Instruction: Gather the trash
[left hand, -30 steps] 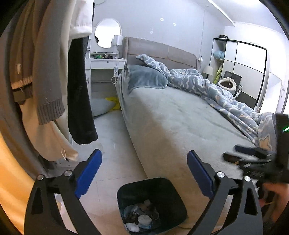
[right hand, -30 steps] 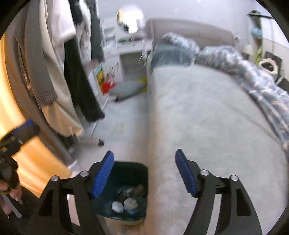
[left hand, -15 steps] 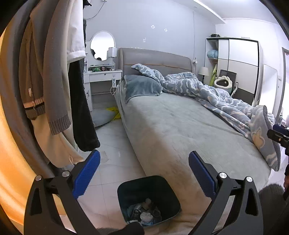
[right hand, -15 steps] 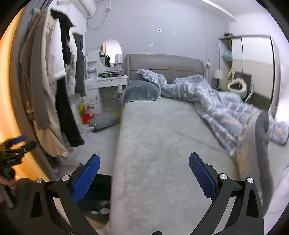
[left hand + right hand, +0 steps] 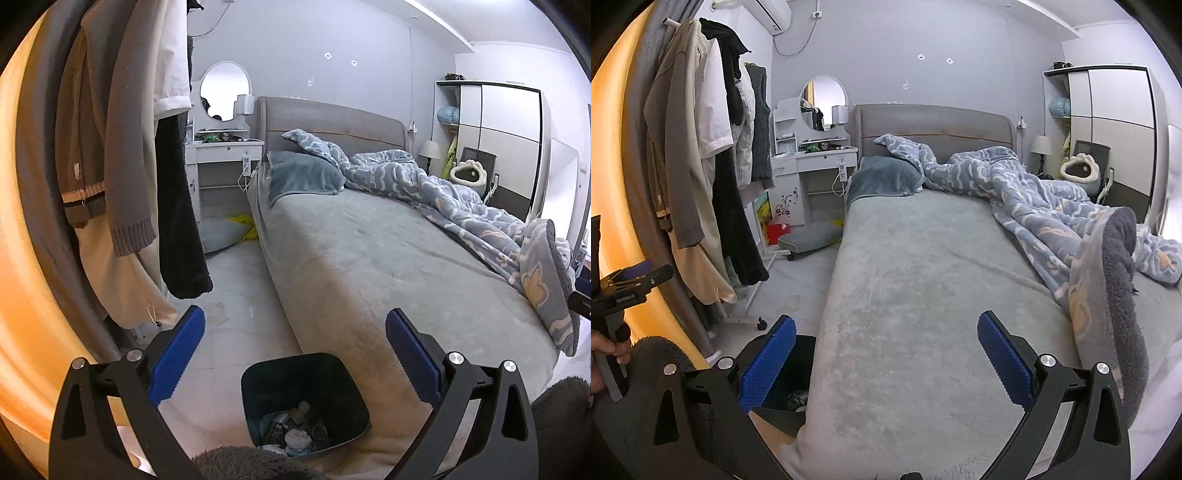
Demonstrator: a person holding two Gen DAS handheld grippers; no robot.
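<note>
So the bed [image 5: 369,258] fills the middle of both views, headboard at the far wall. A bin [image 5: 306,402] sits on the floor [image 5: 236,332] at the bottom centre of the left wrist view, right against the bed's near corner, with trash [image 5: 295,428] in it. Clothes rack [image 5: 713,166] runs down the left side of the frame. The vanity [image 5: 820,158] stands upper middle-left, just left of the headboard, with a cushion [image 5: 809,238] on the floor in front of it. Duvet [image 5: 1034,206] is bunched along the bed's right side, pillow [image 5: 882,177] at the head. Wardrobe [image 5: 1115,129] is far right.
</note>
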